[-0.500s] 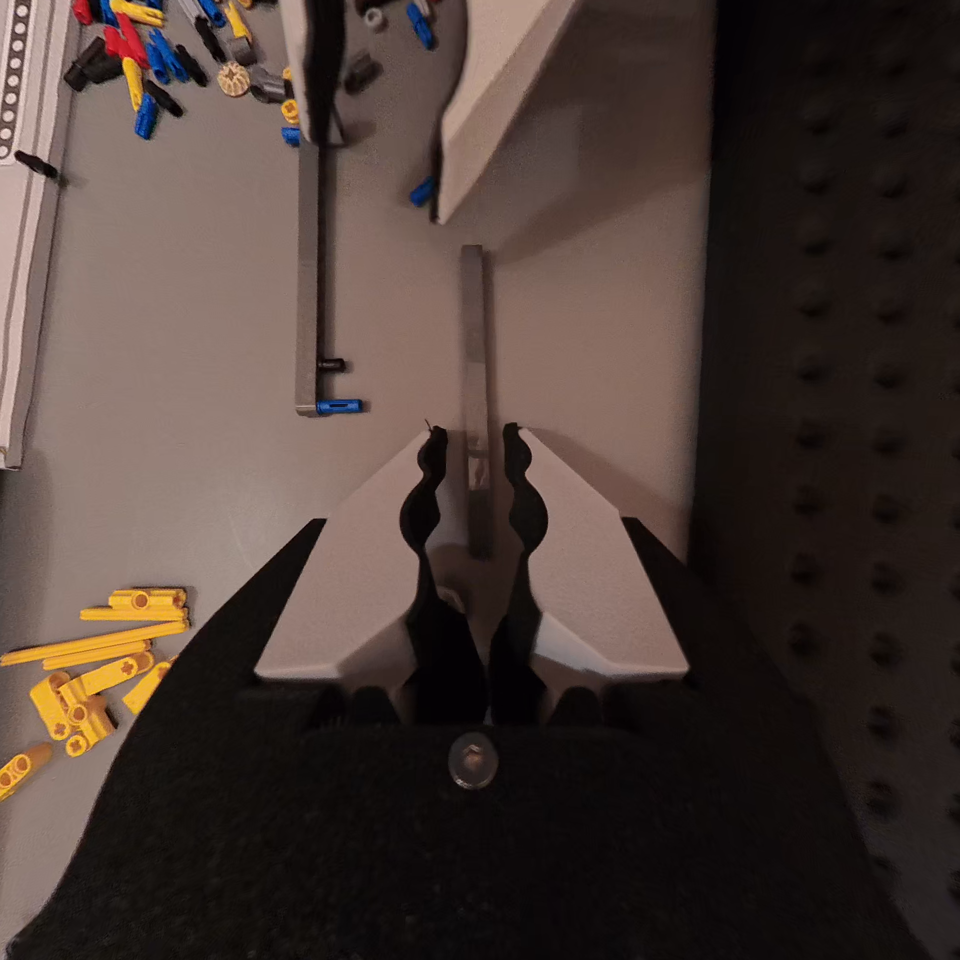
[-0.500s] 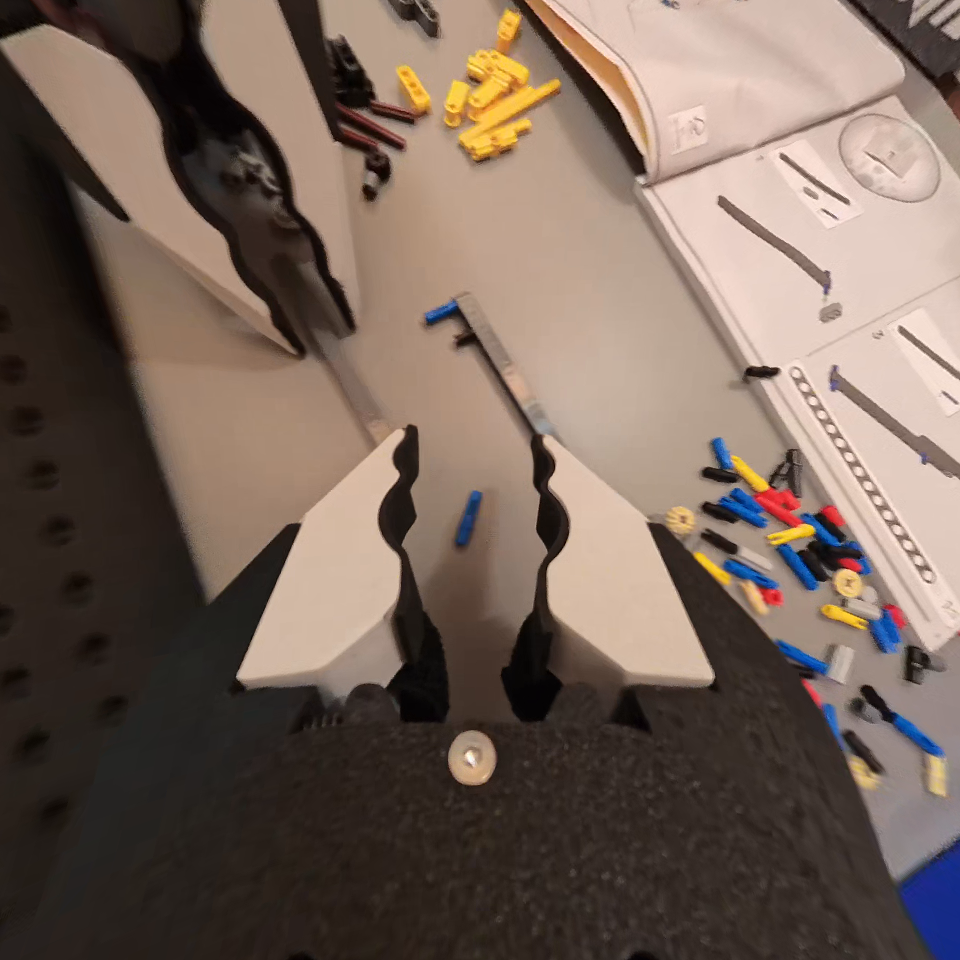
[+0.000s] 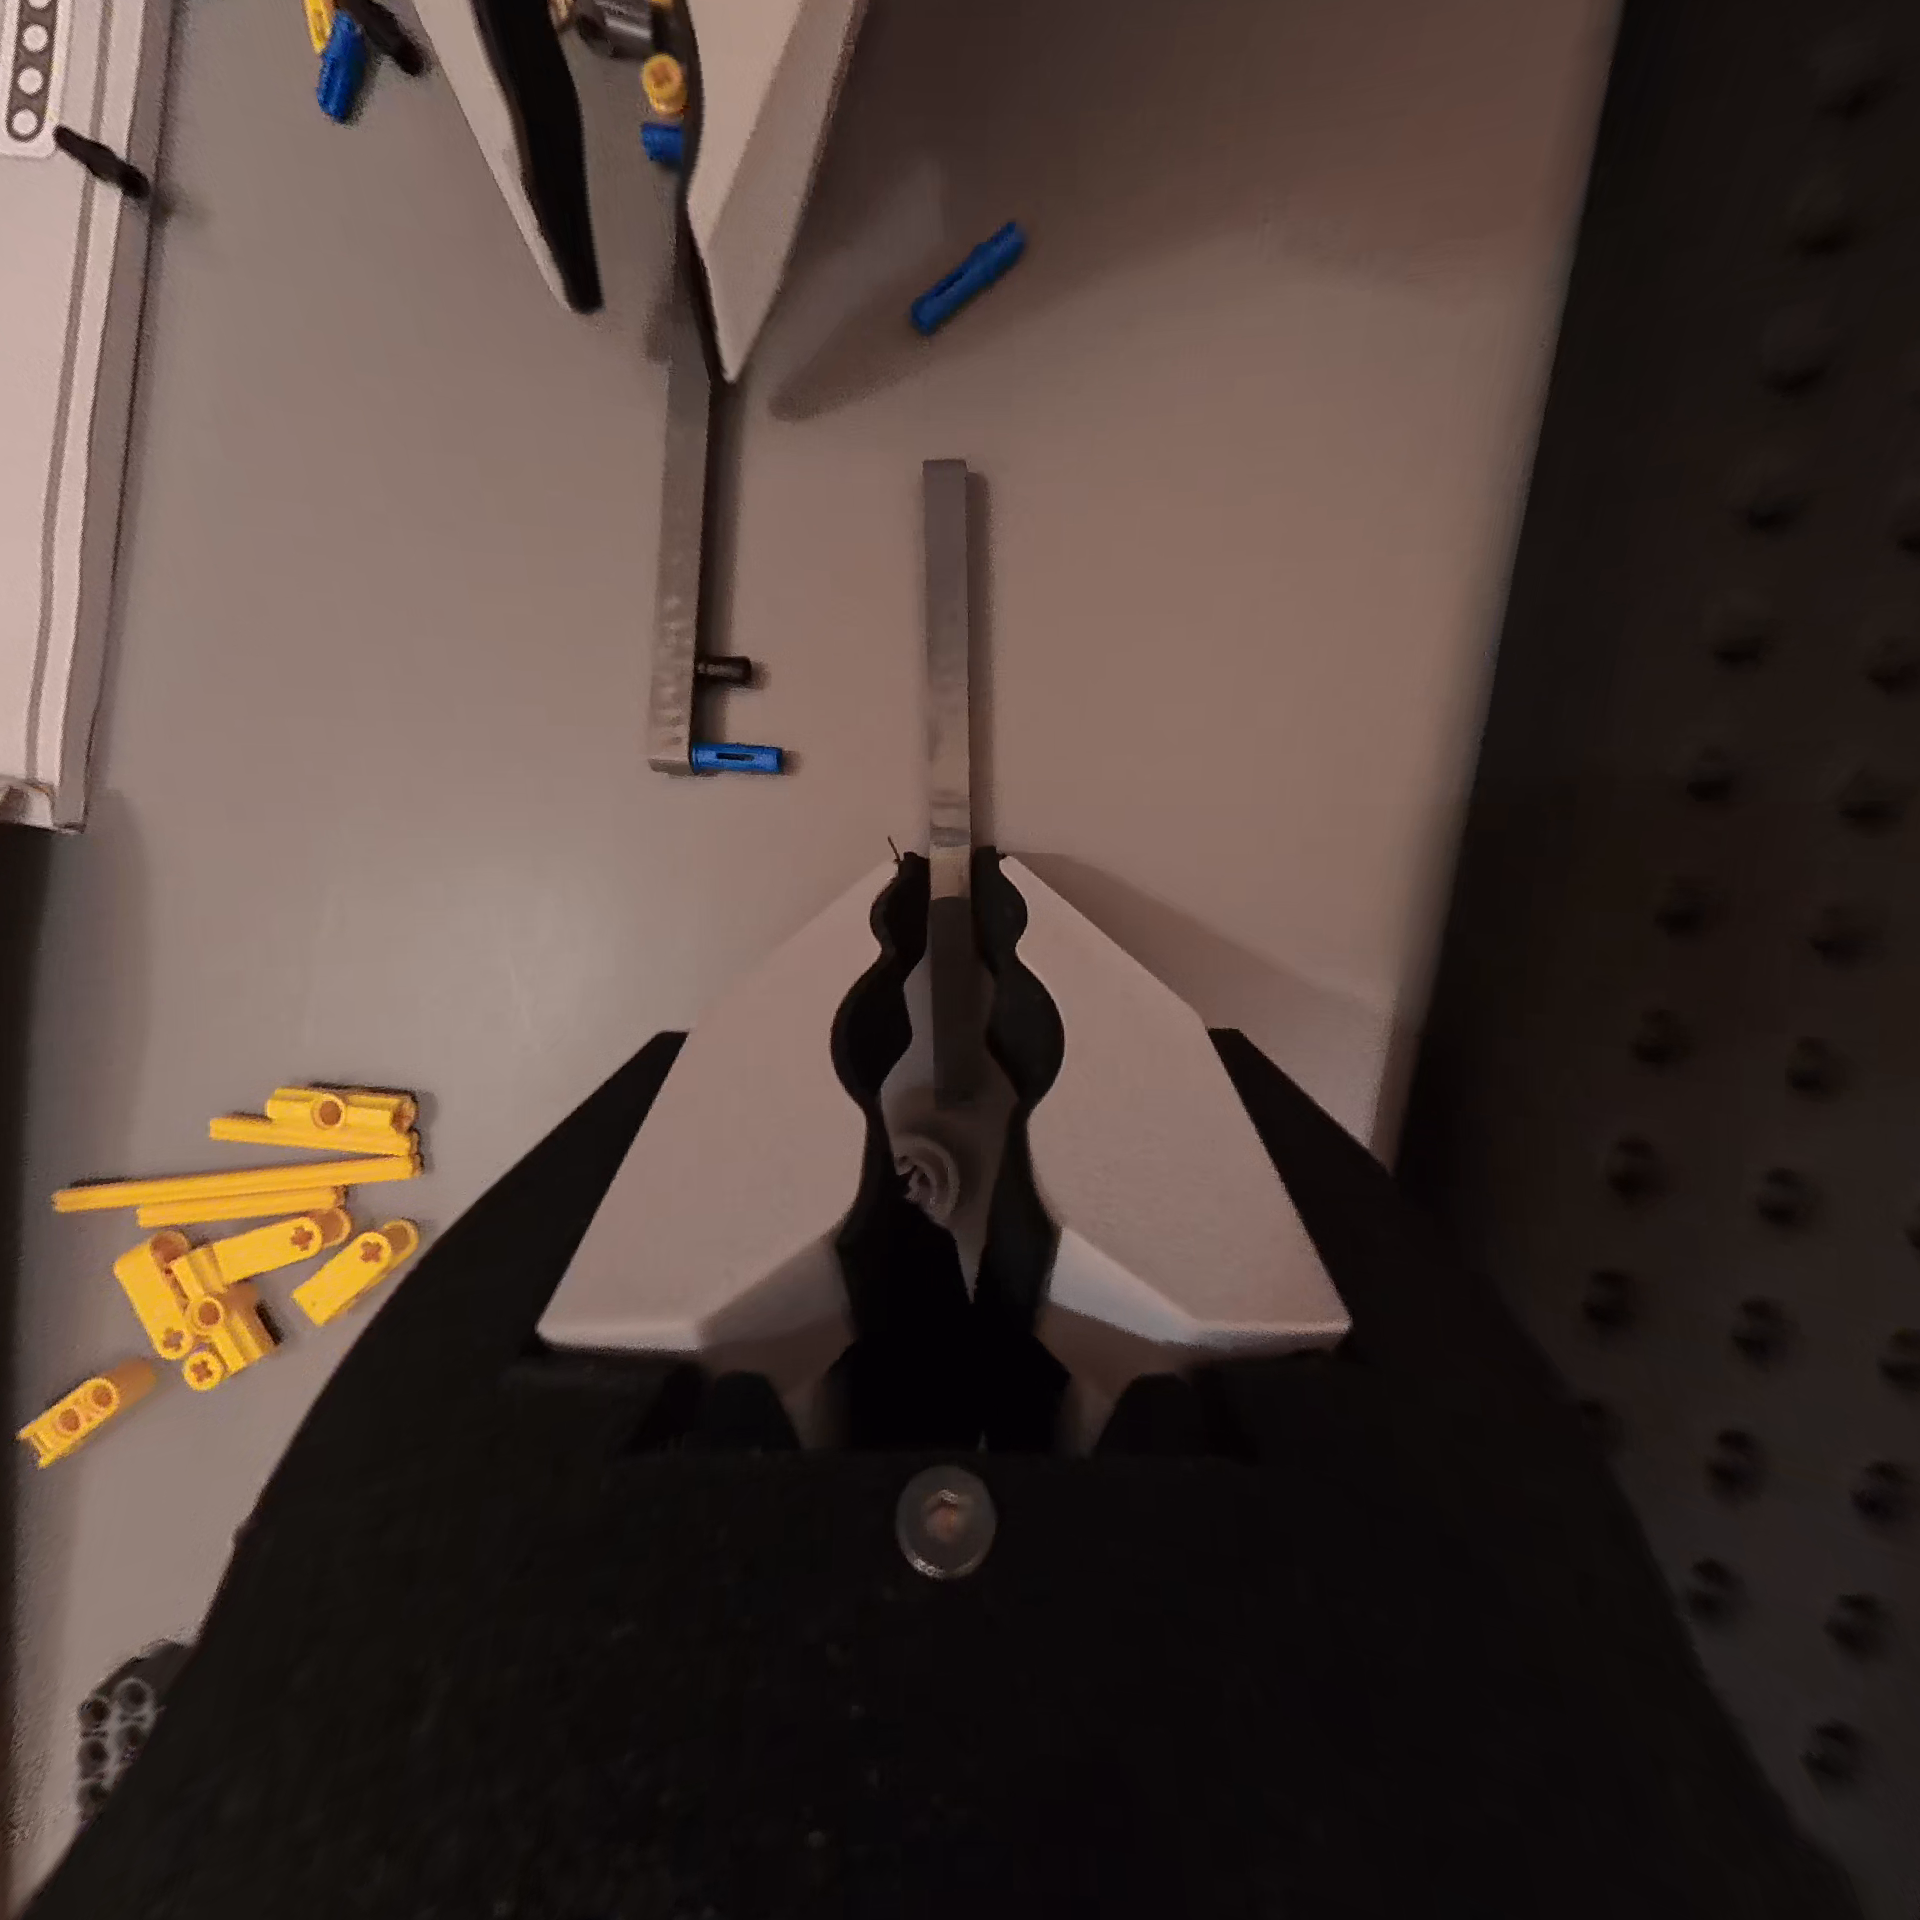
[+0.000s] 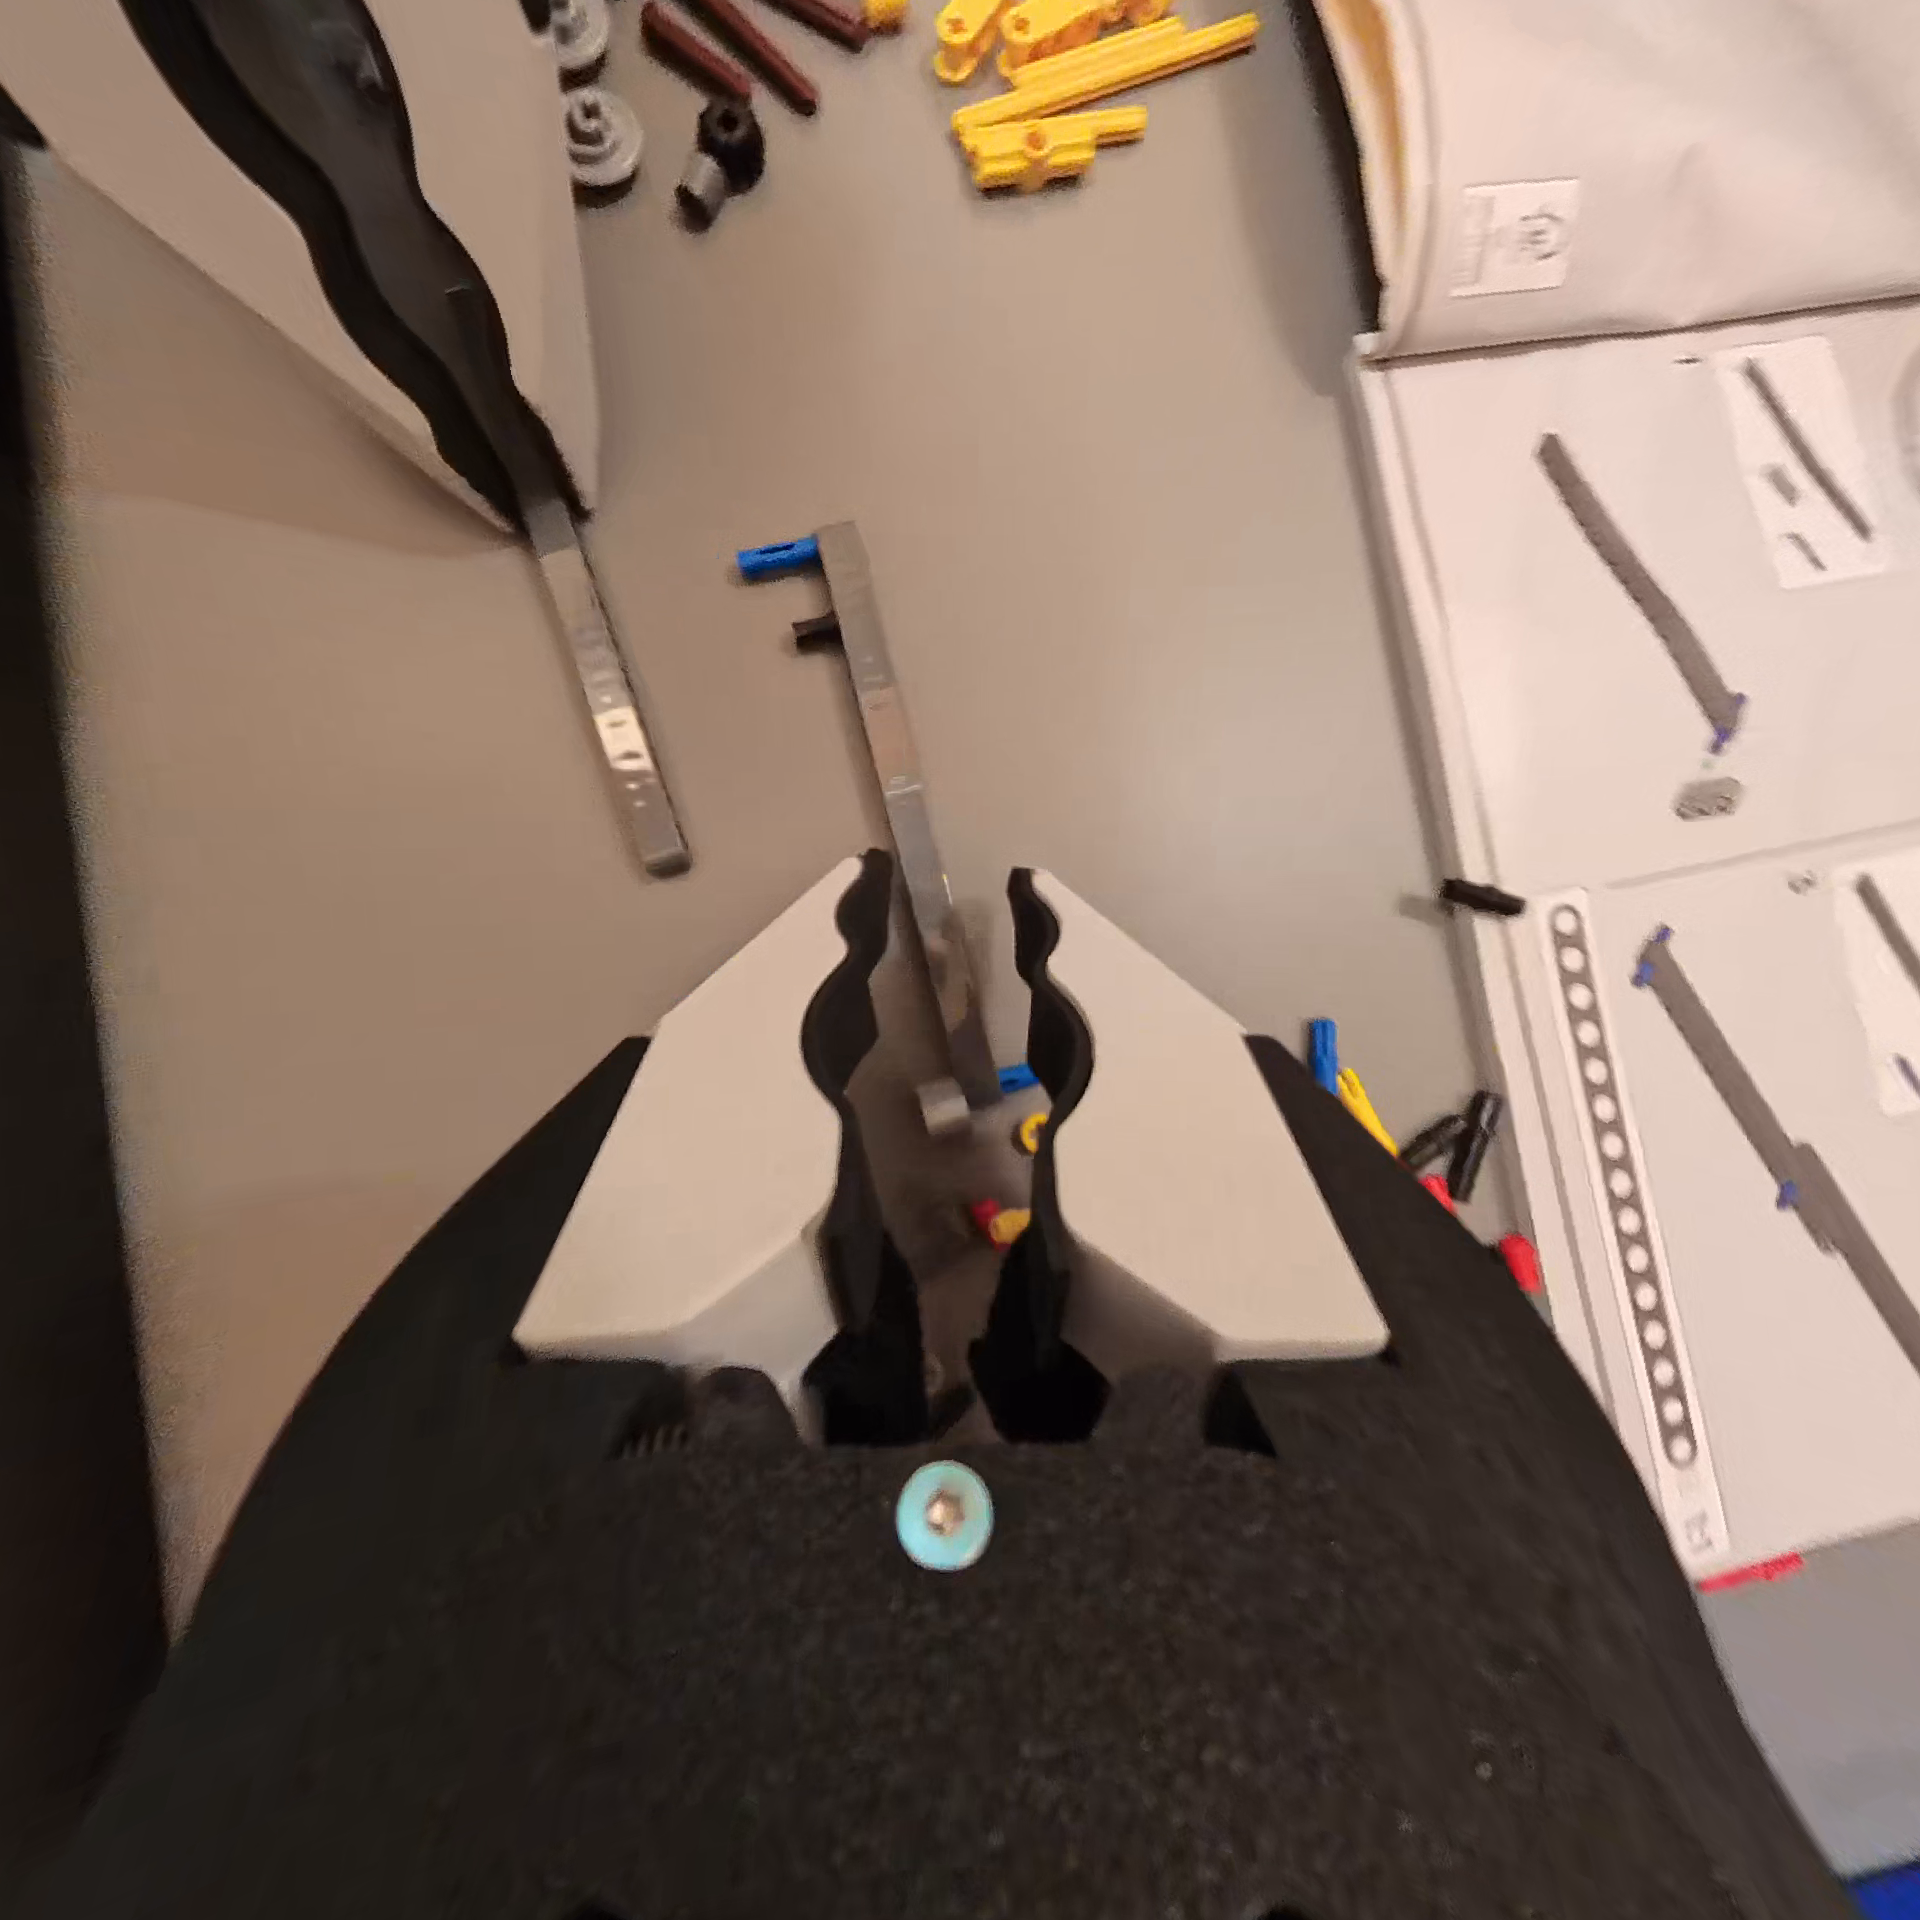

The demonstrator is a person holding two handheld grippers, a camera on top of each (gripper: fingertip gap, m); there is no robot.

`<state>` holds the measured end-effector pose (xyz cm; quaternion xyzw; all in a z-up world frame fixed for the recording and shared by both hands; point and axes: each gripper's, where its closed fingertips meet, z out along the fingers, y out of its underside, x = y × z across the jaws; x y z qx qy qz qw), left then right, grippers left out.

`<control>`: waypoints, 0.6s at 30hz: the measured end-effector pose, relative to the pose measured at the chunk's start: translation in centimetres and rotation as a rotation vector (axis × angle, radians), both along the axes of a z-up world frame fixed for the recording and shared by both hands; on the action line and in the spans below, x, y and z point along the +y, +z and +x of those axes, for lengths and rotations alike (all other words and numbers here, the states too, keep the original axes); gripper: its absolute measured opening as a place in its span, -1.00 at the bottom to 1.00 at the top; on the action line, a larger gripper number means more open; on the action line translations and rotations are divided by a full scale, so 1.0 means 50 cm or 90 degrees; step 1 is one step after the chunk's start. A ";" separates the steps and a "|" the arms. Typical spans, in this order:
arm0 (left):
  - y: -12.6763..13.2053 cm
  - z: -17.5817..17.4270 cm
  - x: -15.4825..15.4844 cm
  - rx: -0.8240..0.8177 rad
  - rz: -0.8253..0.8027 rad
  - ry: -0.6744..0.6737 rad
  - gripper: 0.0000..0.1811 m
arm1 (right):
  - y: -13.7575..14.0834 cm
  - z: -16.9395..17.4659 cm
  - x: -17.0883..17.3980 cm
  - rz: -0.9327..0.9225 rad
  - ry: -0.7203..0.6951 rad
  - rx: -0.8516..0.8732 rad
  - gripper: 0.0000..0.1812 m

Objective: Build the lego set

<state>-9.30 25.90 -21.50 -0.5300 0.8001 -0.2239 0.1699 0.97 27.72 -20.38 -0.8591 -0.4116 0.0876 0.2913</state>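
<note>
Your left claw [image 3: 951, 857] pinches one long grey beam [image 3: 948, 665] above the grey table [image 3: 395, 623]. Your right claw [image 4: 948, 871] sits parted around the second grey beam [image 4: 878, 707], which carries a blue pin [image 4: 774, 558].

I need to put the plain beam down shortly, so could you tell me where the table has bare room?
Bare grey table lies between the instruction booklet and the pinned beam, above the yellow pieces. More shows right of the plain beam, up to the dark studded mat, save one loose blue pin. It is crowded around the small mixed pins.
</note>
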 end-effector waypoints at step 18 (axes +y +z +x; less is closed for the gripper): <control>0.000 -0.009 0.022 0.032 -0.030 -0.031 -0.93 | -0.021 -0.002 -0.024 -0.063 0.190 -0.051 -0.91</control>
